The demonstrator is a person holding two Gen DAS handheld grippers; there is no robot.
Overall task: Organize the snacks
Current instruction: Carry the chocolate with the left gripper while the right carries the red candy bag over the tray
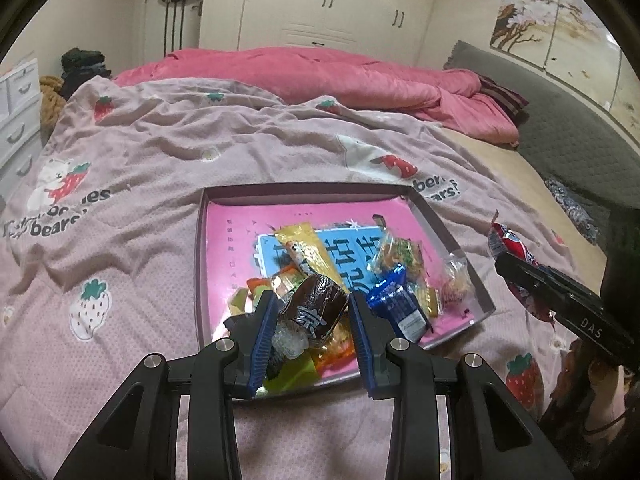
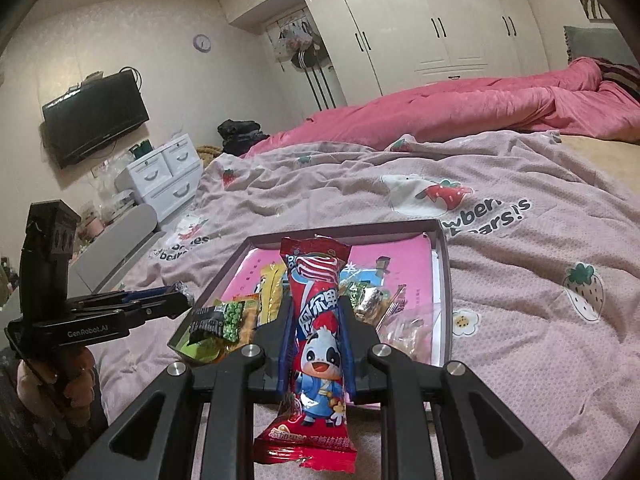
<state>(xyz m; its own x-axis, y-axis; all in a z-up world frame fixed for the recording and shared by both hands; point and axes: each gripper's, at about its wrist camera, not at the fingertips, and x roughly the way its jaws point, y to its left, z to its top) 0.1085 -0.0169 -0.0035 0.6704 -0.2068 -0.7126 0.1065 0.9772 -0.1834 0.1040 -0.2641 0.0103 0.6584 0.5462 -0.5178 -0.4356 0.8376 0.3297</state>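
A shallow box tray (image 1: 304, 191) with a pink floor lies on the bed and holds several wrapped snacks. My left gripper (image 1: 312, 307) hovers over its near edge, shut on a dark brown wrapped snack (image 1: 320, 298) with a clear crinkled end. Below it lie a blue packet (image 1: 396, 306) and a yellow stick packet (image 1: 306, 246). My right gripper (image 2: 316, 314) is shut on a long red lollipop packet (image 2: 318, 280) with a cartoon cow, held upright before the tray (image 2: 446, 280). From the left wrist view, the right gripper (image 1: 518, 270) is right of the tray. The left gripper (image 2: 180, 300) shows at the tray's left corner.
The bed carries a pale pink strawberry-bear blanket (image 1: 160, 140) and a bunched pink quilt (image 1: 320, 76) behind it. White drawers (image 2: 168, 172) and a wall TV (image 2: 96, 118) stand left of the bed; wardrobes (image 2: 420, 20) line the far wall. A green pea packet (image 2: 234, 316) lies in the tray.
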